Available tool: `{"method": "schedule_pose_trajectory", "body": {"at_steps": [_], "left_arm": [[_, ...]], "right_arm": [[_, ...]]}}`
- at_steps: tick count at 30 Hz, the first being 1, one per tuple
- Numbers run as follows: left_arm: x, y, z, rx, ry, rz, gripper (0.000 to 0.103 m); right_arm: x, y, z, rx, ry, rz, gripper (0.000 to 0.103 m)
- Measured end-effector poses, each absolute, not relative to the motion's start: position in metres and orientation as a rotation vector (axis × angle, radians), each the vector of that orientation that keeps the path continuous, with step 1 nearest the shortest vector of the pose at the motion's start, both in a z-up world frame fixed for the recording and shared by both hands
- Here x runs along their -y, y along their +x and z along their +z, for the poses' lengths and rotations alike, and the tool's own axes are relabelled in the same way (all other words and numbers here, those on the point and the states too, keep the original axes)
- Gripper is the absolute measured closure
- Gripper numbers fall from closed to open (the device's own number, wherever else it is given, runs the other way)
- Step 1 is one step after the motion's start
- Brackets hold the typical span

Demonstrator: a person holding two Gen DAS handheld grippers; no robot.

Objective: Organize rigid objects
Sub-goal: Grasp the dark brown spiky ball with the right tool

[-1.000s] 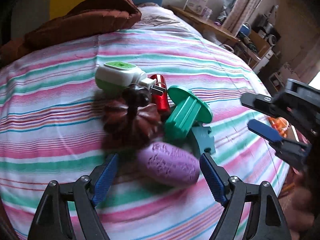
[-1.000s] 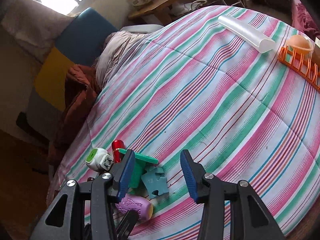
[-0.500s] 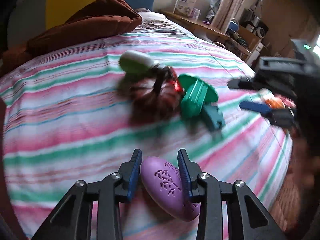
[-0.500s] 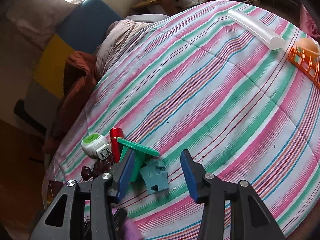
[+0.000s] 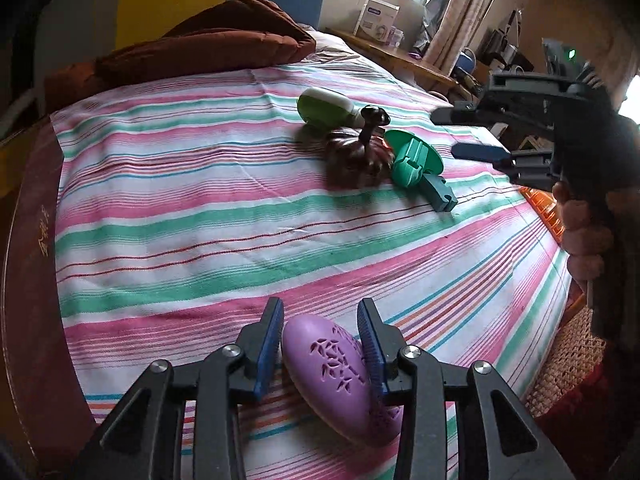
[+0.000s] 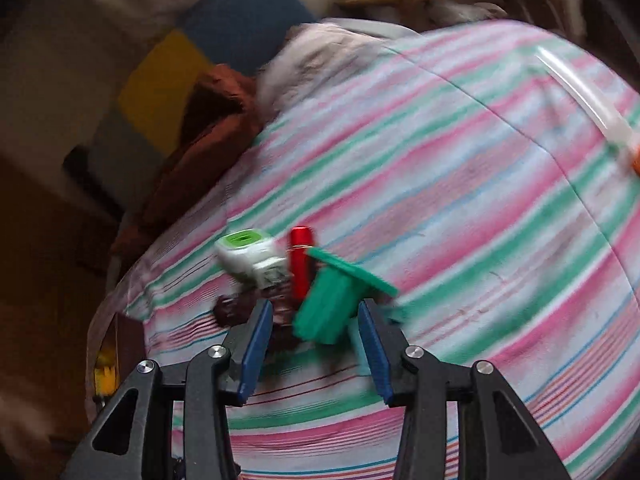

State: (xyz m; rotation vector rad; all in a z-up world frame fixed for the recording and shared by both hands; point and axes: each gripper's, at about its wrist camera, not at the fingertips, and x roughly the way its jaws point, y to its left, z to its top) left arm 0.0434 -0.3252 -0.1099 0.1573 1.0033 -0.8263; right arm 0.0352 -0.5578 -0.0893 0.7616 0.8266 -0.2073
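Note:
My left gripper is shut on a purple oval case with a cut-out leaf pattern, held above the striped bedspread near its front edge. On the bed farther off lie a white and green plug adapter, a dark brown pumpkin ornament, a green plastic stand and a teal puzzle piece. My right gripper is open, its fingers either side of the green stand, above it. A red cylinder and the adapter lie just beyond. The right gripper also shows in the left wrist view.
A brown folded blanket lies at the head of the bed. A clear tube lies at the far right of the bed, next to an orange rack. A wooden side table with a box stands beyond. A dark bed frame borders the left.
My left gripper closed on the purple case and pulled it back from the pile towards the bed's front edge. My right gripper moved in over the green stand; its view is blurred.

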Motion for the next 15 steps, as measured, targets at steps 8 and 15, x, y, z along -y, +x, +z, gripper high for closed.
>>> {"method": "schedule_pose_trajectory", "body": {"at_steps": [8, 15], "left_arm": [[0.326, 0.042, -0.112, -0.98, 0.16, -0.831, 0.061], [0.323, 0.04, -0.113, -0.958, 0.147, -0.828, 0.06]], "right_arm": [[0.502, 0.062, -0.081, -0.891, 0.513, -0.167, 0.058], [0.487, 0.093, -0.096, -0.88, 0.373, -0.192, 0.06]]}}
